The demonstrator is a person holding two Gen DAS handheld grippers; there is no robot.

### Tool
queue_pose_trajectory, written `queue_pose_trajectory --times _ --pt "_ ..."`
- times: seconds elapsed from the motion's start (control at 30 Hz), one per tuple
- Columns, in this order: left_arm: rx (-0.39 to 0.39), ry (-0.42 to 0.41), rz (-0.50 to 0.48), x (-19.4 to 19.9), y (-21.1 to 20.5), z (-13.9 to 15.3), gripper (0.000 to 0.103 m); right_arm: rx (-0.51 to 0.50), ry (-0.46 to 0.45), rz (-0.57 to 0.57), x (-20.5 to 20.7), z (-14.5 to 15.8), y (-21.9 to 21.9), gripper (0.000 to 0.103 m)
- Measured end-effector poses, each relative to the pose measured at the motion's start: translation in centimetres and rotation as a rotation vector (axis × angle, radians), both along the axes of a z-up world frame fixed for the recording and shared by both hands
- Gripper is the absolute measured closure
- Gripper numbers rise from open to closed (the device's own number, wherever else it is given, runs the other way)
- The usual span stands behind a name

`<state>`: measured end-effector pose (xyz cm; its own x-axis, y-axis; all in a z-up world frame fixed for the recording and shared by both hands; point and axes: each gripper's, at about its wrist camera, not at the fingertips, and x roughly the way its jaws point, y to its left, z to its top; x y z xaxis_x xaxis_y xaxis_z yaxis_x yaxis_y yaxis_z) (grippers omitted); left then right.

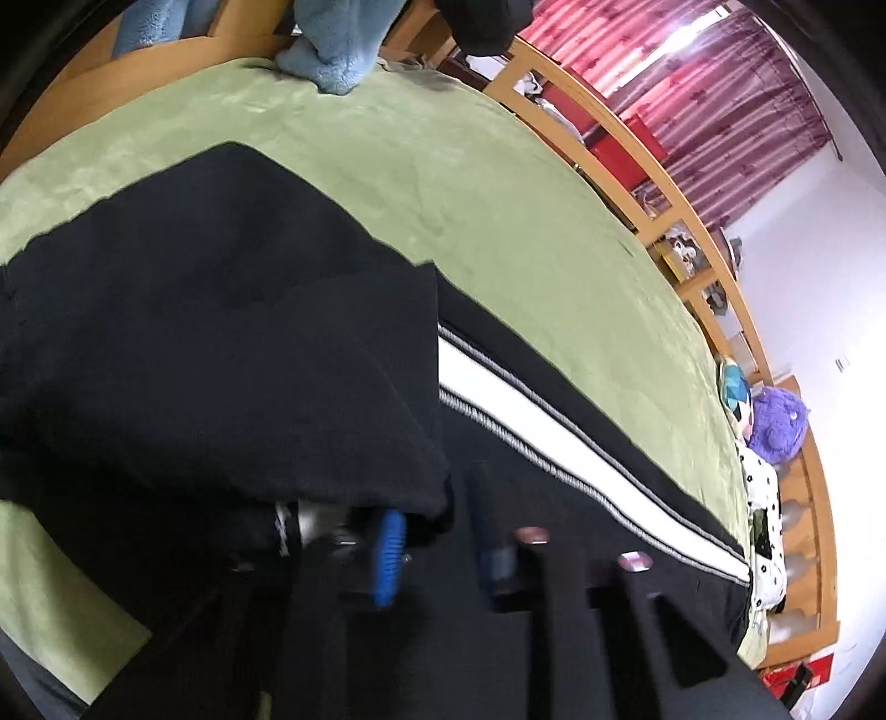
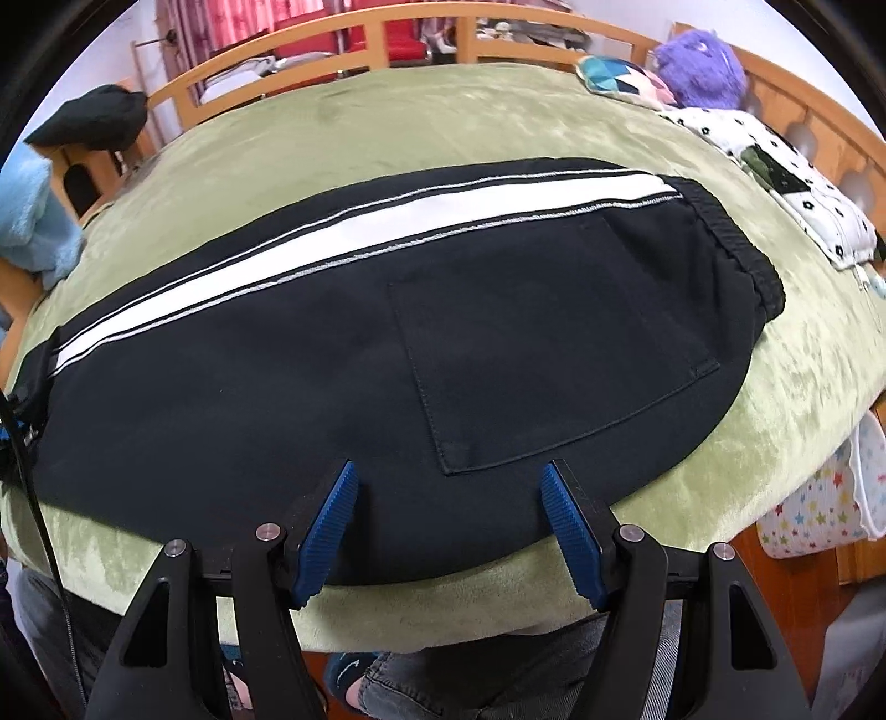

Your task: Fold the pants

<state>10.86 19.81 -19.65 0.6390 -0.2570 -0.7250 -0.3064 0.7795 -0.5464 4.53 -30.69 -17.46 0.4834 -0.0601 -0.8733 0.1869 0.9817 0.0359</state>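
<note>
A: Where do your pants [image 2: 343, 354] lie?

B: Flat on the green bed cover [image 2: 387, 122], lengthwise across it. The white stripe [image 2: 354, 221] runs along the far side, the elastic waistband [image 2: 736, 243] is at your right, and the patch pocket [image 2: 554, 354] faces up.

A: And your right claw [image 2: 448, 531]?

B: Released. Its 2 blue pads [image 2: 570, 531] stand wide apart above the near edge of the pants, with the lower corner of the pocket between them, and neither presses on the cloth.

A: Your left claw [image 1: 437, 543]?

B: Clenched. A fold of black fabric [image 1: 221, 360] from the pants drapes over it and hides most of it; 1 blue pad [image 1: 387, 556] shows beneath the hem. The view is blurred, so you cannot tell for sure whether the cloth is pinched between the pads.

A: What else is on your bed?

B: A blue fleece [image 1: 338, 50] at the one end, a purple plush toy [image 2: 700, 61] and a white patterned pillow [image 2: 775, 183] at the other. A wooden rail [image 2: 354, 22] runs behind.
</note>
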Motion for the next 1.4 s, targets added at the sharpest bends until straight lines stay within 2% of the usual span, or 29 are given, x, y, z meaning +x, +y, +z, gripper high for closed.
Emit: queue_pose_trajectory --times 0.1,0.17,0.27,0.33,0.43,0.47,0.6,0.67,0.7,0.73,0.77,0.8,0.87,0.97,1.07,1.17,1.3,1.4 --pt "-0.013 -0.064 0.044 -0.3 2.1 2.1 0.094 0.005 0.011 -0.004 1.1 0.1 0.3 0.035" --pt "0.020 -0.124 0.098 -0.1 4.4 4.4 0.094 -0.001 0.009 0.004 1.8 0.4 0.8 0.035" --pt "0.056 -0.170 0.189 1.4 8.4 6.9 0.094 -0.011 -0.002 0.029 2.9 0.8 2.0 0.035" --pt "0.073 -0.148 0.240 2.8 10.9 7.5 0.093 -0.009 -0.011 0.048 3.3 1.0 3.0 0.035" --pt "0.010 -0.027 0.245 4.7 13.6 7.0 0.093 -0.012 -0.011 0.078 3.8 1.1 4.4 0.035" --pt "0.000 -0.013 0.231 4.9 13.9 6.9 0.093 -0.017 -0.012 0.087 3.8 1.2 4.8 0.035" --pt "0.045 0.001 0.156 4.5 13.1 7.3 0.091 -0.023 -0.016 0.114 3.7 1.4 6.0 0.035" --pt "-0.012 -0.011 0.100 4.2 13.7 7.5 0.084 -0.021 -0.013 0.119 3.6 1.4 6.3 0.035" --pt "-0.045 -0.015 0.063 4.1 14.0 7.6 0.072 -0.018 -0.013 0.120 3.5 1.4 6.3 0.035" --pt "-0.054 -0.018 0.056 3.8 14.1 7.9 0.053 -0.018 -0.014 0.121 3.4 1.4 6.3 0.035" --pt "-0.022 -0.028 0.082 3.2 14.2 8.4 0.041 -0.017 -0.015 0.121 3.3 1.5 6.3 0.035" --pt "0.054 -0.056 0.120 2.2 13.9 9.4 0.026 -0.013 -0.016 0.120 3.2 1.4 6.3 0.035" --pt "0.136 -0.095 0.120 1.2 13.4 10.8 0.026 -0.003 -0.013 0.121 3.0 1.3 6.4 0.035" --pt "0.132 -0.118 0.087 -0.3 12.4 11.6 0.026 0.006 -0.013 0.121 2.9 1.1 6.6 0.035" --pt "0.147 -0.115 0.043 -0.6 10.8 11.2 0.026 0.018 -0.021 0.132 2.5 1.1 7.1 0.035" --pt "0.128 -0.056 0.027 -1.1 9.7 8.9 0.027 0.016 -0.027 0.152 1.9 1.2 7.6 0.035" --pt "0.163 -0.015 0.082 -4.2 8.9 5.5 0.027 0.003 -0.034 0.172 0.8 1.4 8.0 0.035" --pt "0.139 0.014 0.118 -5.9 9.1 3.3 0.027 -0.003 -0.033 0.176 0.2 1.3 7.9 0.035"
